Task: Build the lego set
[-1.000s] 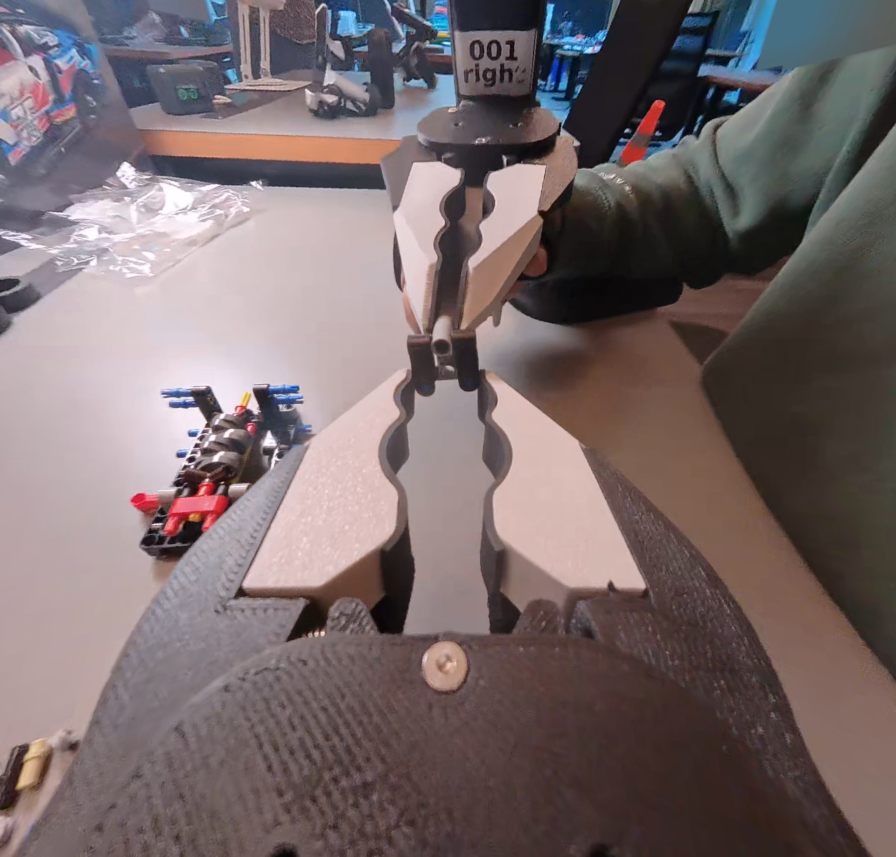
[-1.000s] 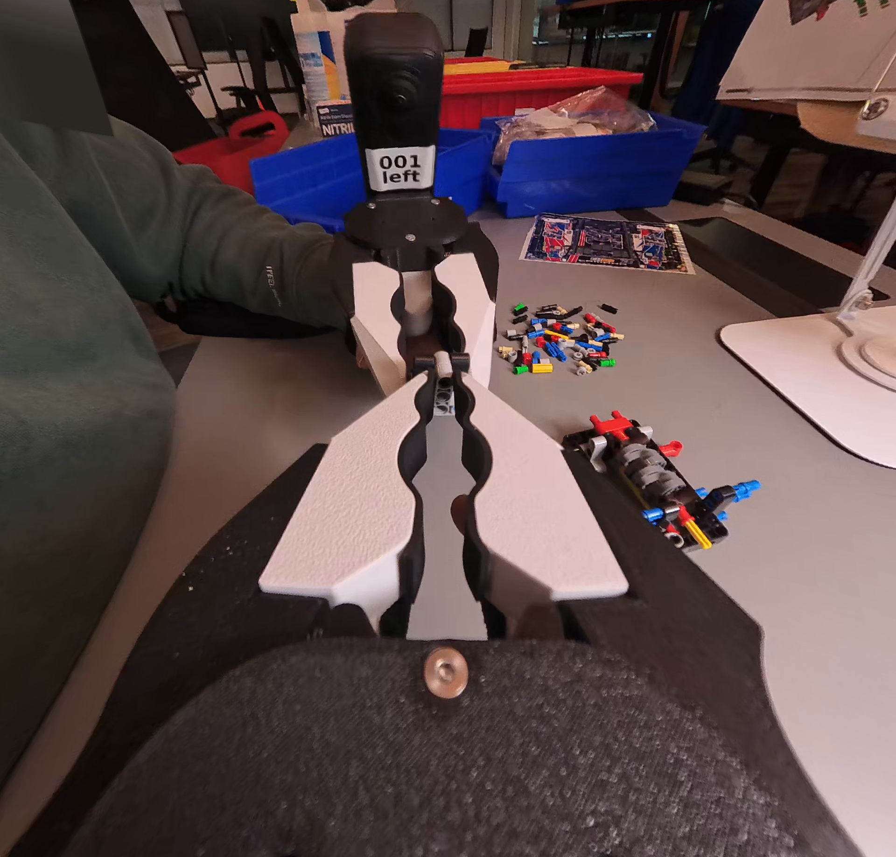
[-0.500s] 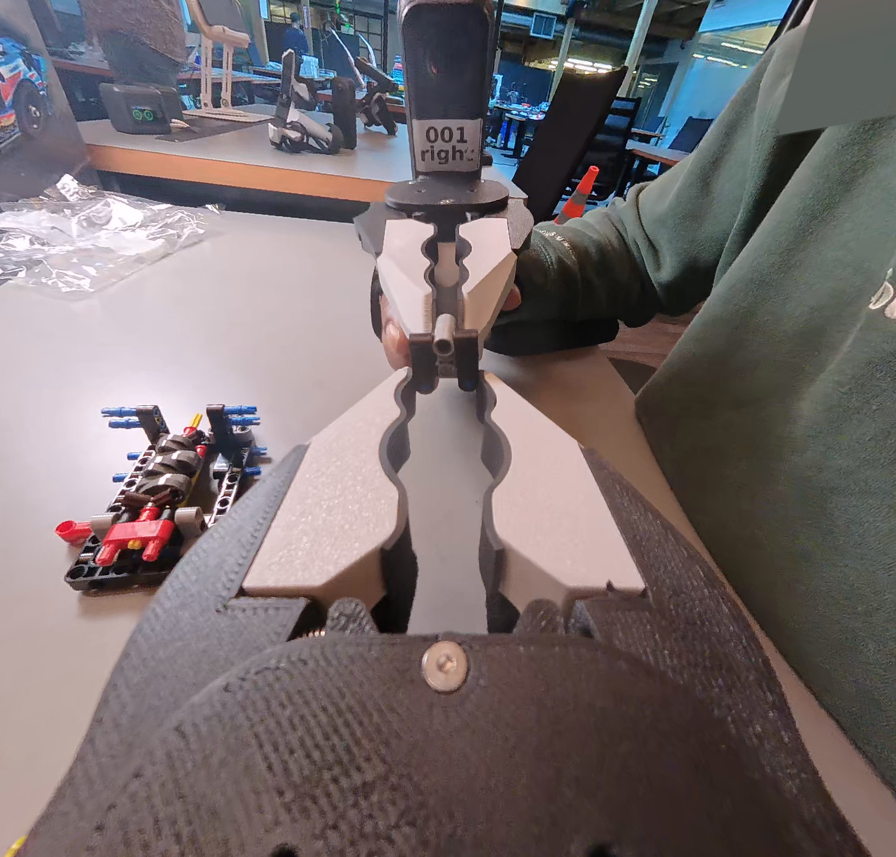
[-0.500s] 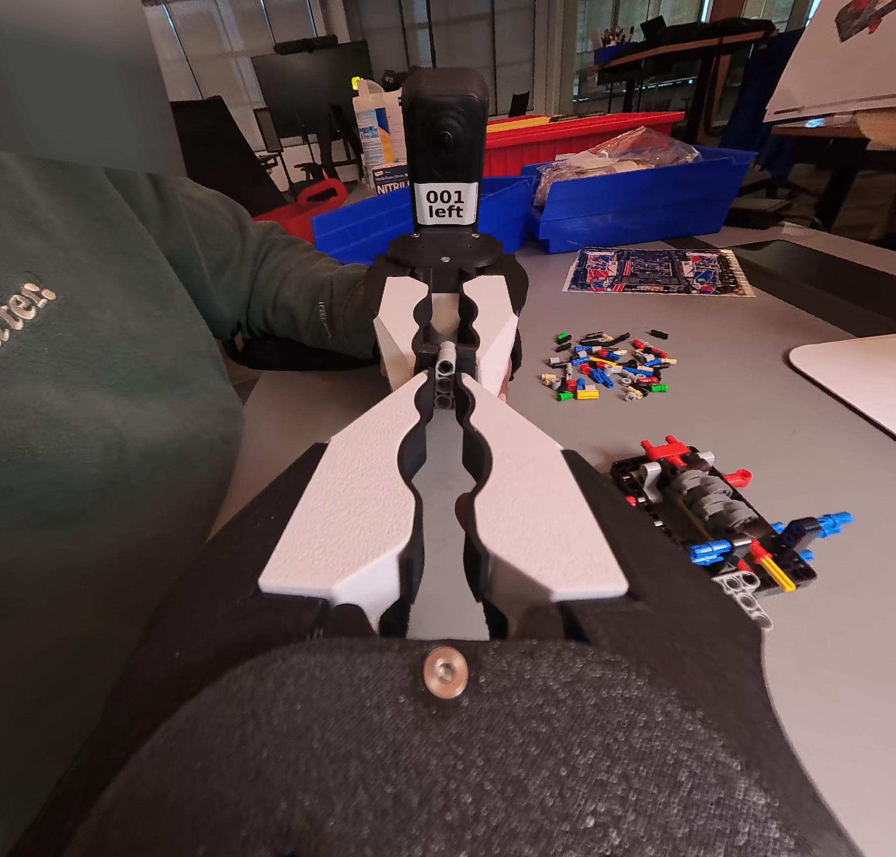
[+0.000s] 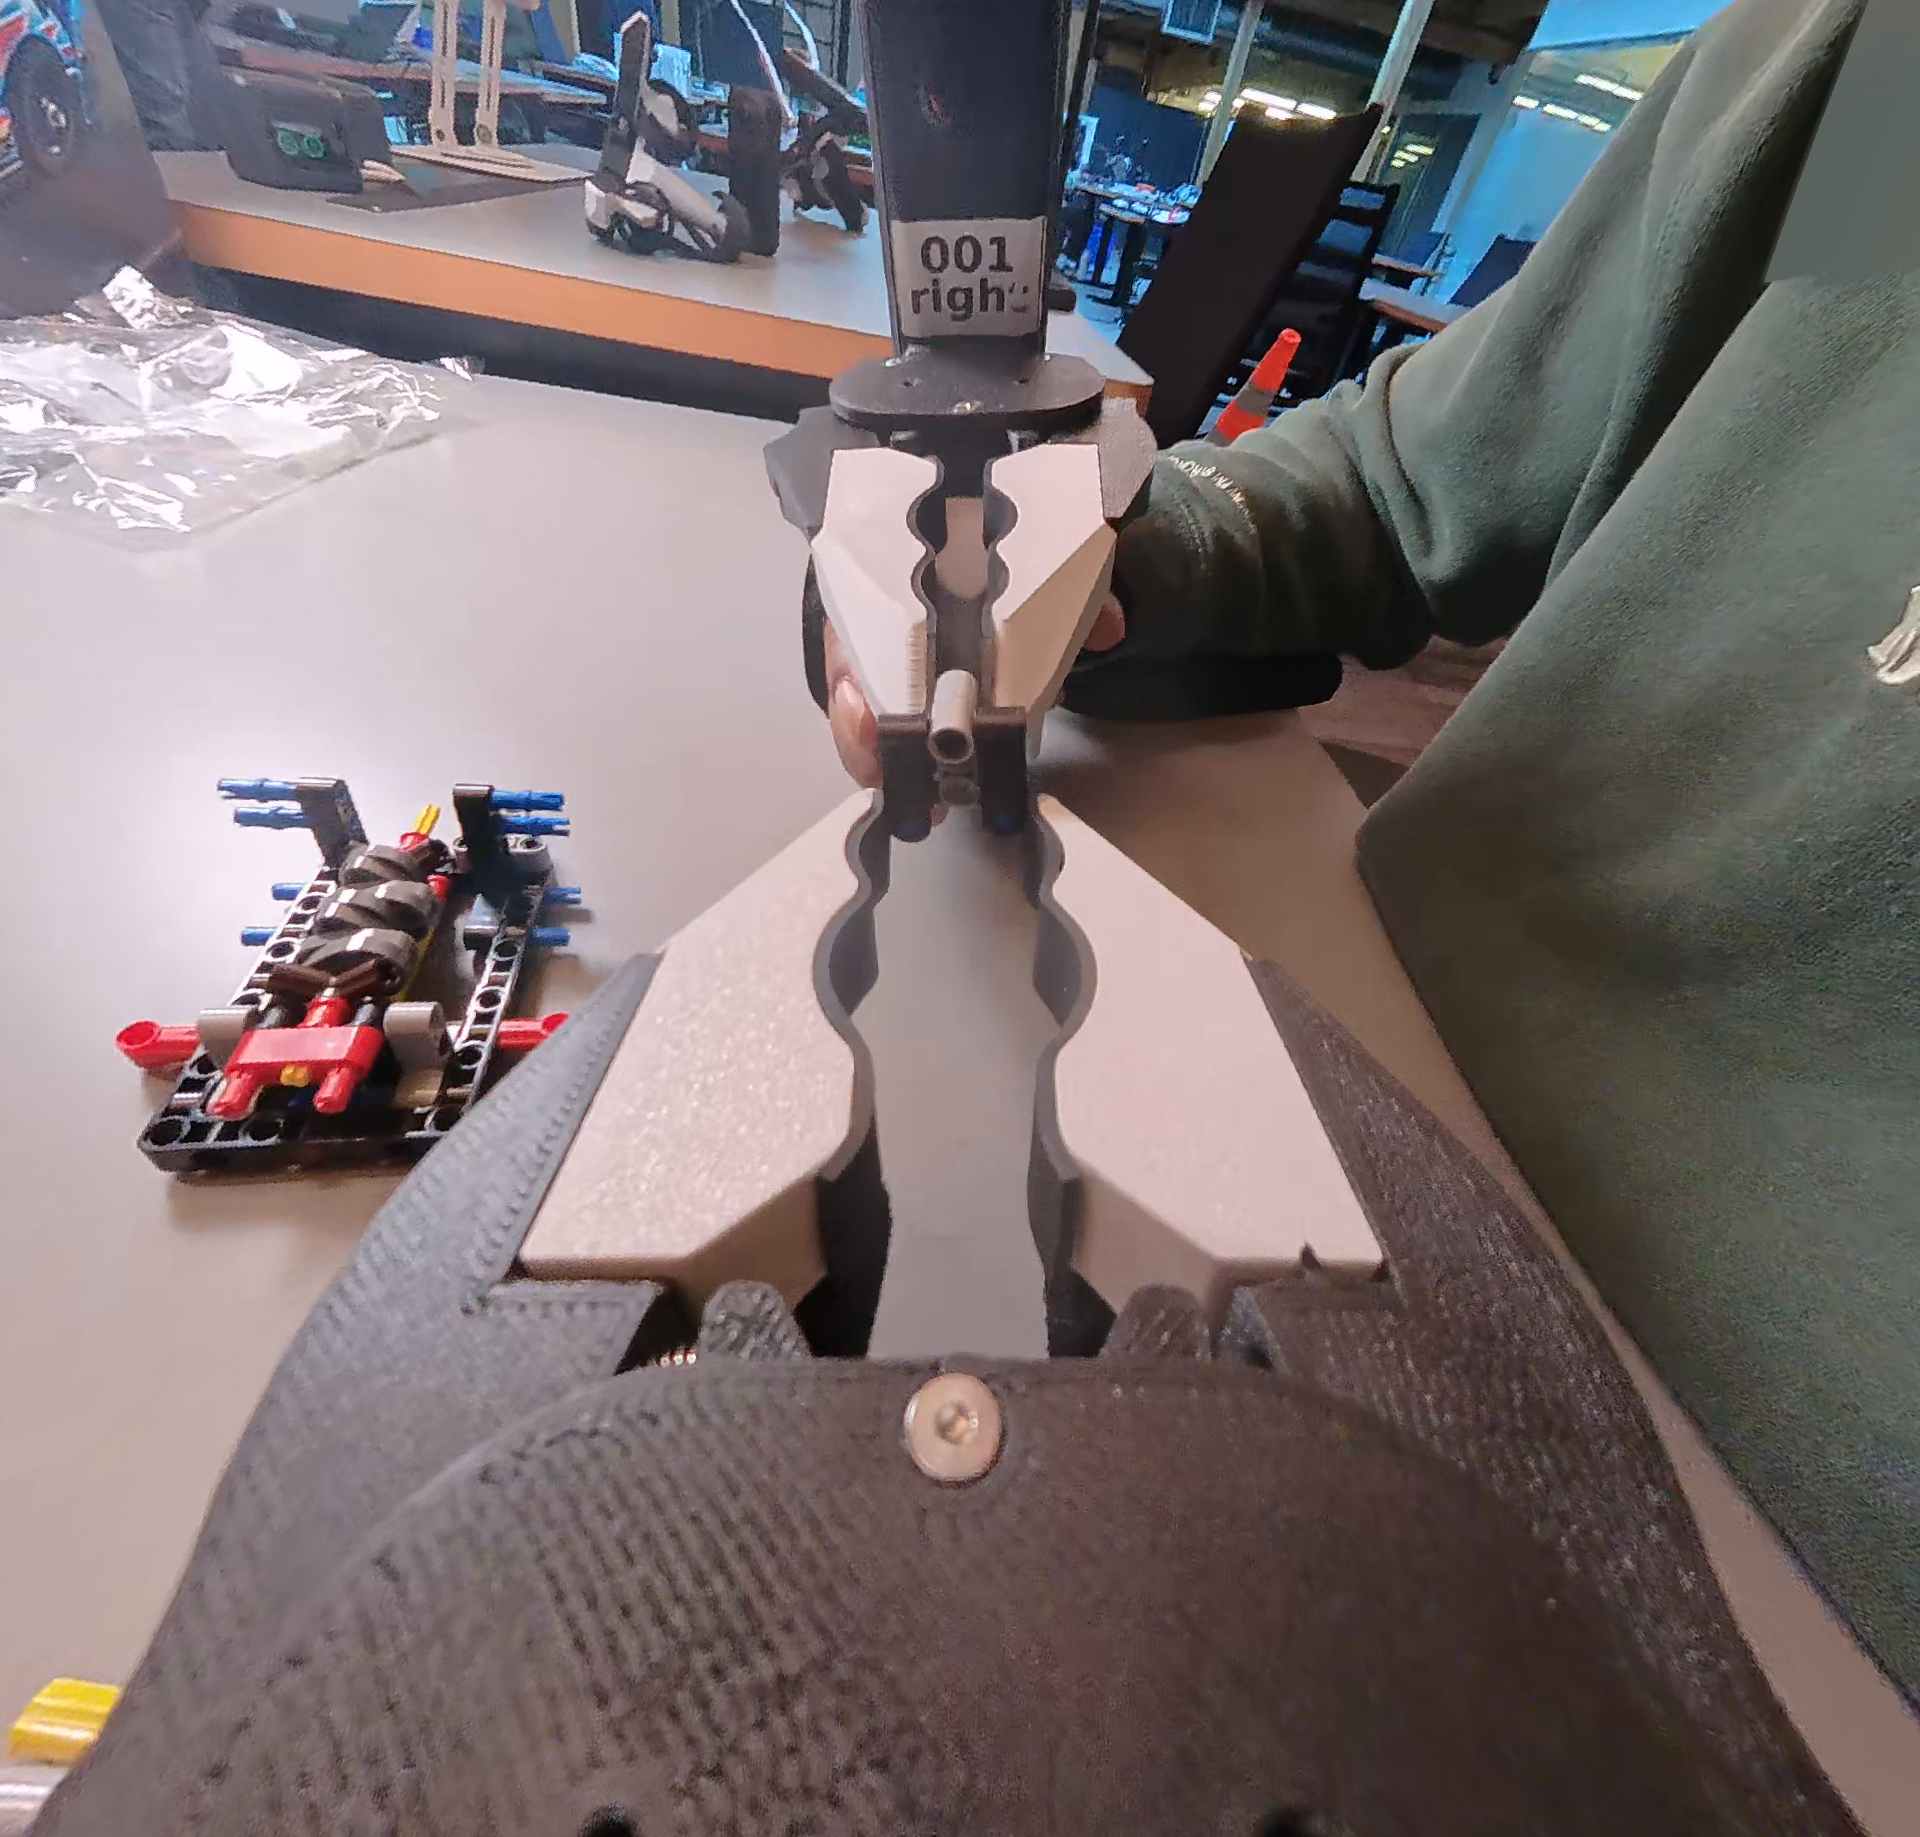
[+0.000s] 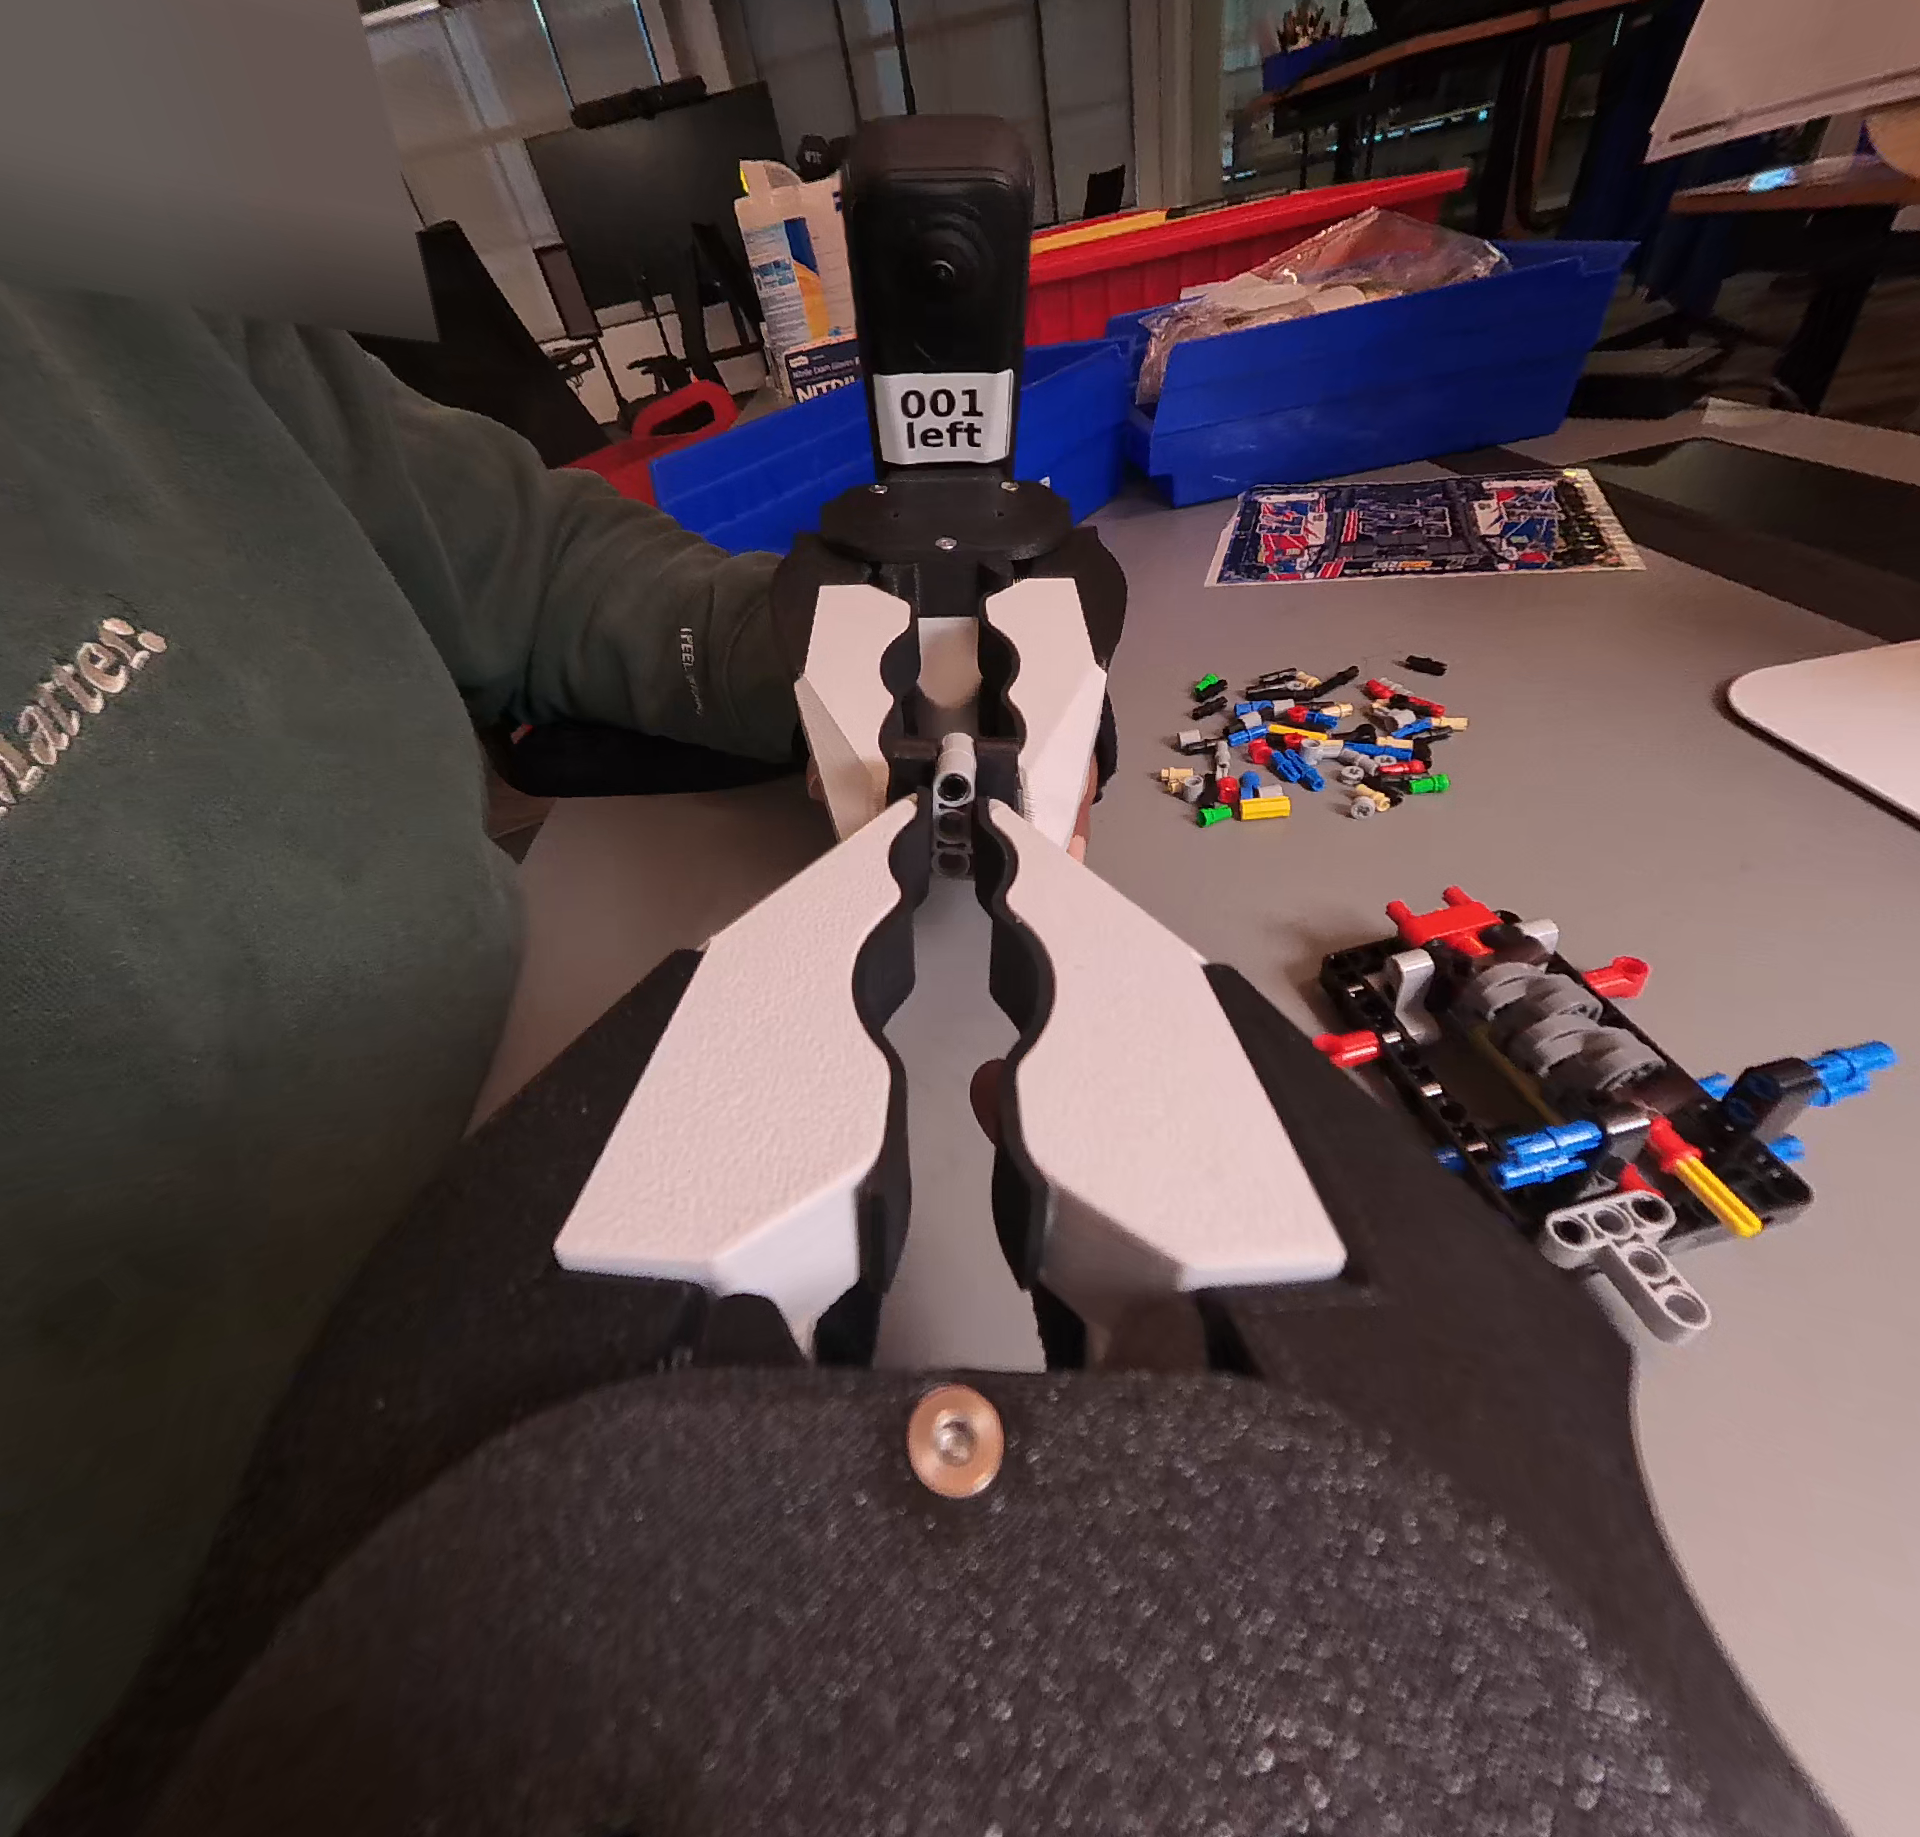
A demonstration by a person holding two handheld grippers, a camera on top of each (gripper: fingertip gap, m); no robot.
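My two grippers face each other above the grey table, tips nearly touching. My left gripper is shut on a small black frame piece with blue pins. My right gripper is shut on a short grey beam with holes. The grey beam sits between the arms of the black piece, so the two parts are joined. The right gripper shows opposite in the left wrist view, and the left gripper shows opposite in the right wrist view. A partly built black chassis with red, blue and grey parts lies on the table.
A pile of small loose pieces and a sticker sheet lie beyond the chassis. A grey T-shaped beam lies against it. Blue bins stand at the back, a white base at right, and a plastic bag at far left. Less than 4 cm separates the two grippers' tips. The white base is about 30 cm from both grippers' fingertips.
Both grippers stay shut on the joined pieces and have moved together, rising and tilting a little. The chassis now lies nearer in both views.
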